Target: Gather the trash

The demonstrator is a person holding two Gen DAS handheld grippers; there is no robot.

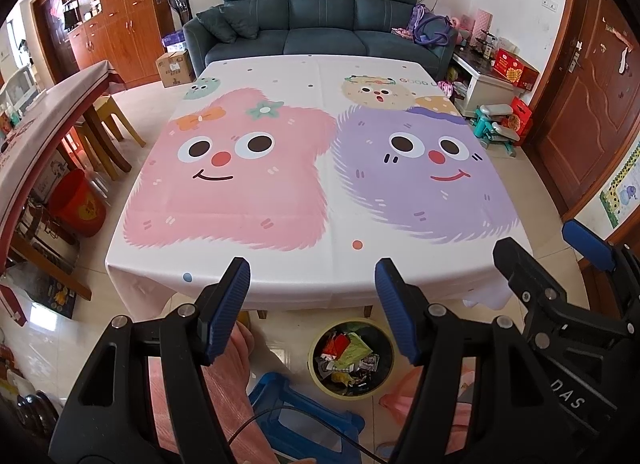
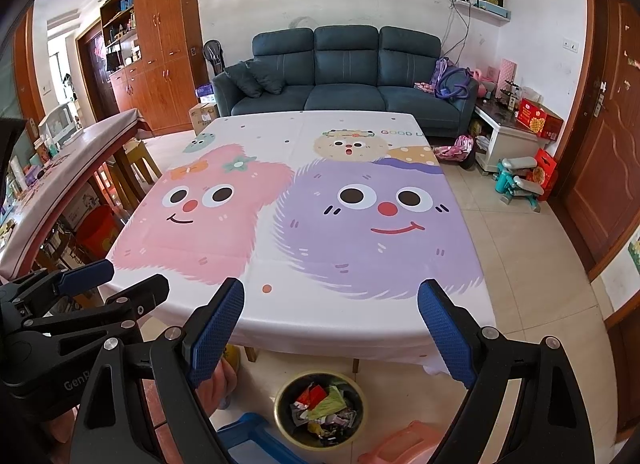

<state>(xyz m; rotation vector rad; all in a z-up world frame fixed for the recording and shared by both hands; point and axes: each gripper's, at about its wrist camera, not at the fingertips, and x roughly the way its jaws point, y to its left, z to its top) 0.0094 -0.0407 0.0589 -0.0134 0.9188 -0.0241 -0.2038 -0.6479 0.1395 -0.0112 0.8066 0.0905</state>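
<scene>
A round yellow-rimmed trash bin (image 1: 352,360) stands on the floor below the table's near edge, holding several crumpled wrappers; it also shows in the right wrist view (image 2: 320,410). The table (image 1: 280,268) wears a cartoon cloth with a pink and a purple face, and no trash shows on it. My left gripper (image 1: 312,304) is open and empty above the near edge. My right gripper (image 2: 332,332) is open and empty, just right of the left one; it shows in the left wrist view (image 1: 556,252).
A blue stool (image 1: 304,416) and a pink stool (image 2: 404,444) stand on the floor beside the bin. A second table (image 1: 52,103) with chairs is at the left, a red bucket (image 1: 78,201) under it. A blue sofa (image 1: 320,19) stands behind the table.
</scene>
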